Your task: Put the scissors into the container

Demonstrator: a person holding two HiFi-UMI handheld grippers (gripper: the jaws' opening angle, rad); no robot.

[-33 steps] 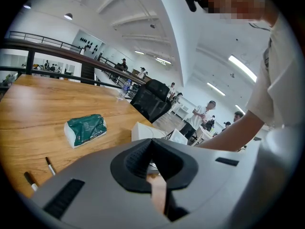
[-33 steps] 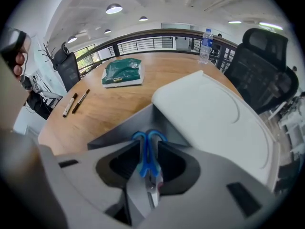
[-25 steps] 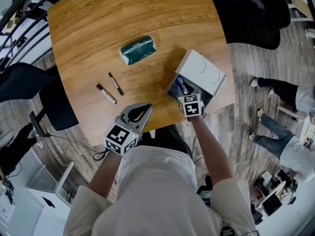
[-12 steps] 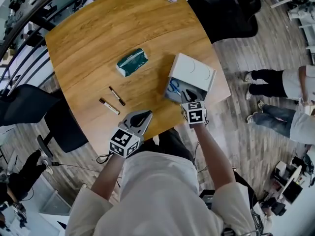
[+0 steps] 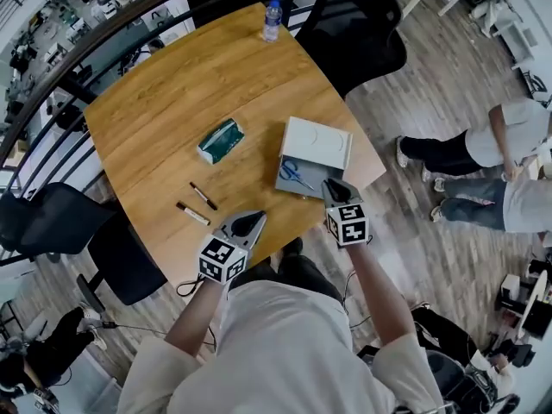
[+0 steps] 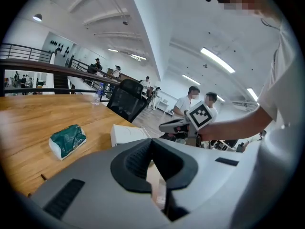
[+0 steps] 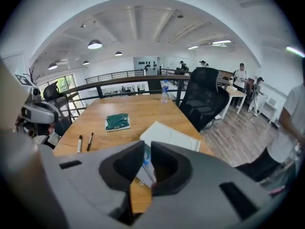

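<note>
Pulled back since 1 s ago: the right gripper [image 5: 333,186] was down inside the white rectangular box container [image 5: 316,141]. It's now out of it and hangs just off the container's near right corner, by the edge of the light wooden table [image 5: 164,102], marker cube twd the person. Blue-handled scissors [image 5: 295,173] were under that gripper before. They now lie loose in the open near part of the container, w/ no gripper touching them. In the right gripper view its [image 7: 147,149] jaws are all but together, only a thin slit, nothing gripped; the container [image 7: 169,136] sits just beyond the tips. The left gripper [image 5: 254,222] hangs over the table's near edge as before, left of the container and well apart from it. In the left gripper view its [image 6: 151,142] jaws meet at the tips, nothing btwn them. That view also shows the container [image 6: 126,133] ahead and the right gripper [image 6: 171,125] off to the right. Elsewhere on the table: a green soft packet [image 5: 220,140] left of the container, and two dark marker pens [image 5: 198,203] side by side btwn the packet and the left gripper. A clear plastic water bottle [image 5: 272,21] stands upright at the far edge, next to a black office chair [image 5: 358,24].
</note>
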